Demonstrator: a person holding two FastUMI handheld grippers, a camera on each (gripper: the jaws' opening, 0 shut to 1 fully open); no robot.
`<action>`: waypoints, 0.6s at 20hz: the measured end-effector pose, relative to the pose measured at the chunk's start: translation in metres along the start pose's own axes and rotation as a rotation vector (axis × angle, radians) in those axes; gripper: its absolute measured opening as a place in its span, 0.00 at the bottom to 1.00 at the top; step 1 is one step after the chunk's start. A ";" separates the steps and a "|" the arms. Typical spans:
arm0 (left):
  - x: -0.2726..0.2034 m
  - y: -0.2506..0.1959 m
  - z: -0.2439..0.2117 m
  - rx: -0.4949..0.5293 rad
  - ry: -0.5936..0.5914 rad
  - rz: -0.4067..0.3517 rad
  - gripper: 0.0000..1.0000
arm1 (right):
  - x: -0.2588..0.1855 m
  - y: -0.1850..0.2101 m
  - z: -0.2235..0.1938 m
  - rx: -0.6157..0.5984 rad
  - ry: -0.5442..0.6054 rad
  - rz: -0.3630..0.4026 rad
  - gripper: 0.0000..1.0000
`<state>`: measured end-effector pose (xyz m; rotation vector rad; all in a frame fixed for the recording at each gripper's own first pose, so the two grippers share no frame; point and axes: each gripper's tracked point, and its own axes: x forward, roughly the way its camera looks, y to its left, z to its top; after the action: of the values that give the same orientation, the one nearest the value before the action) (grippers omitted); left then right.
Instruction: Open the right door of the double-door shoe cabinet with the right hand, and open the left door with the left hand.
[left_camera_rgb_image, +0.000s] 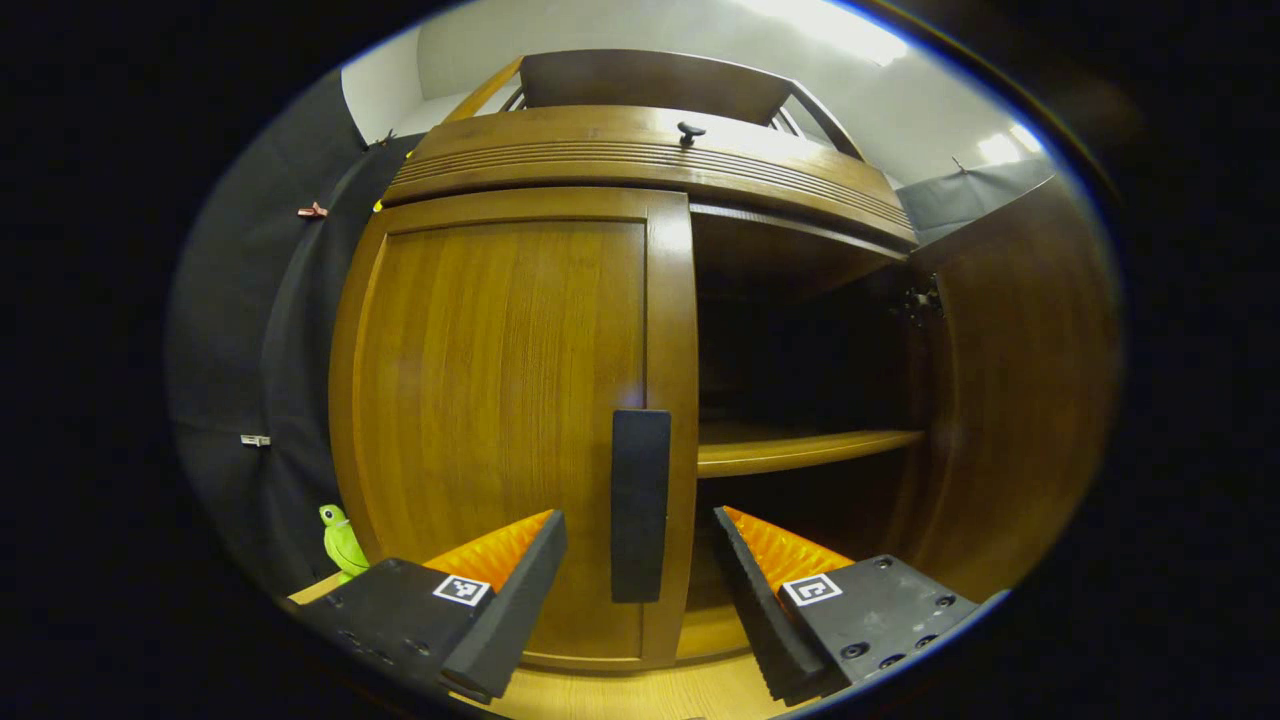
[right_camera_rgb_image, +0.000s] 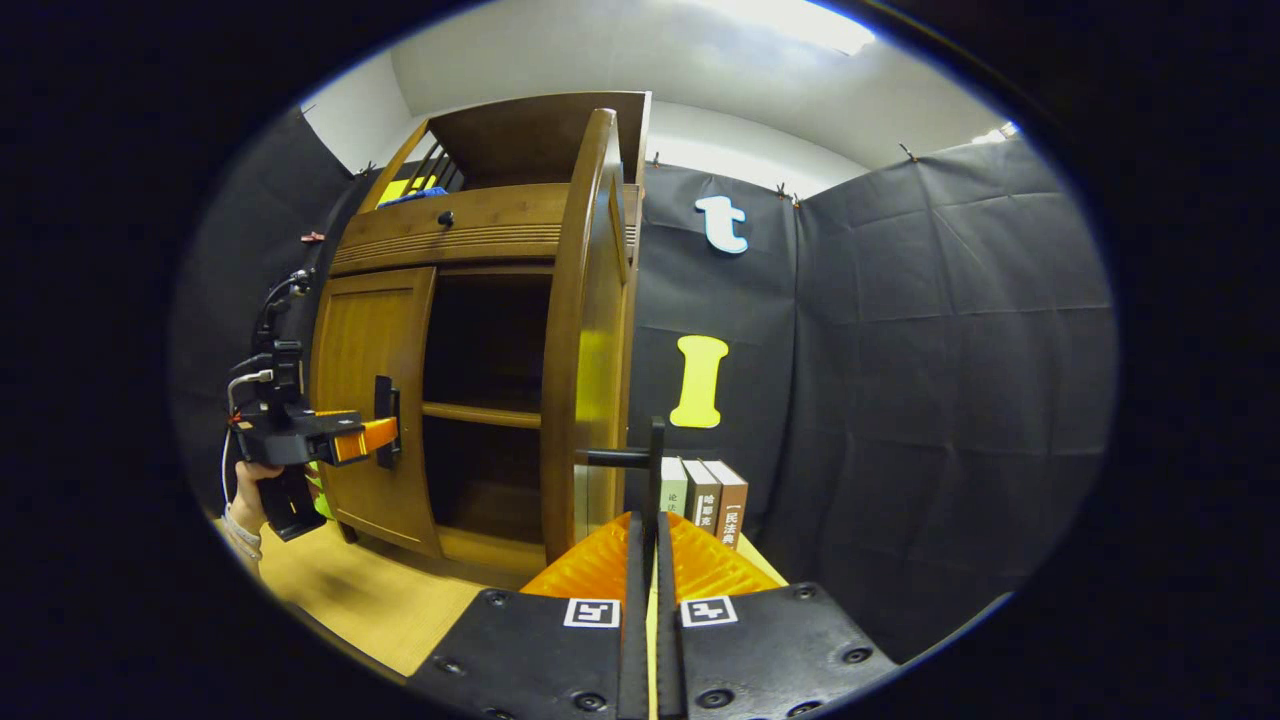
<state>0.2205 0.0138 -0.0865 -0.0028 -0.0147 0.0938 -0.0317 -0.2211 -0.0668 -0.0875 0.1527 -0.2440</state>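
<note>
The wooden shoe cabinet (left_camera_rgb_image: 520, 360) stands close ahead in the left gripper view. Its left door (left_camera_rgb_image: 490, 400) is closed, and the black handle (left_camera_rgb_image: 640, 505) of that door stands between my left gripper's (left_camera_rgb_image: 640, 590) open fingers, untouched. The right door (left_camera_rgb_image: 1010, 400) hangs swung out. In the right gripper view that door (right_camera_rgb_image: 590, 330) is seen edge-on, and my right gripper (right_camera_rgb_image: 650, 560) is shut on its thin black handle (right_camera_rgb_image: 656, 470). Farther left in that view, a hand (right_camera_rgb_image: 245, 480) holds the left gripper (right_camera_rgb_image: 370, 437) at the left door's handle (right_camera_rgb_image: 385, 410).
Dark shelves (left_camera_rgb_image: 800, 450) show inside the open half. A drawer with a small knob (left_camera_rgb_image: 690, 130) runs above the doors. Three books (right_camera_rgb_image: 705, 495) stand beside the cabinet on the wooden table (right_camera_rgb_image: 350, 590). A green toy (left_camera_rgb_image: 343, 545) sits at the cabinet's left.
</note>
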 end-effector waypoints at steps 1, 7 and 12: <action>0.006 0.000 -0.002 -0.012 -0.001 0.004 0.88 | -0.001 -0.002 0.000 0.003 -0.001 -0.004 0.07; 0.025 0.006 -0.017 -0.017 0.033 0.018 0.74 | -0.008 -0.035 0.004 -0.022 -0.020 -0.078 0.05; 0.029 0.001 -0.022 -0.047 0.042 -0.001 0.63 | -0.019 -0.038 0.002 -0.006 -0.008 -0.058 0.07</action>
<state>0.2502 0.0172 -0.1081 -0.0514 0.0254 0.0926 -0.0584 -0.2527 -0.0584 -0.0995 0.1429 -0.3012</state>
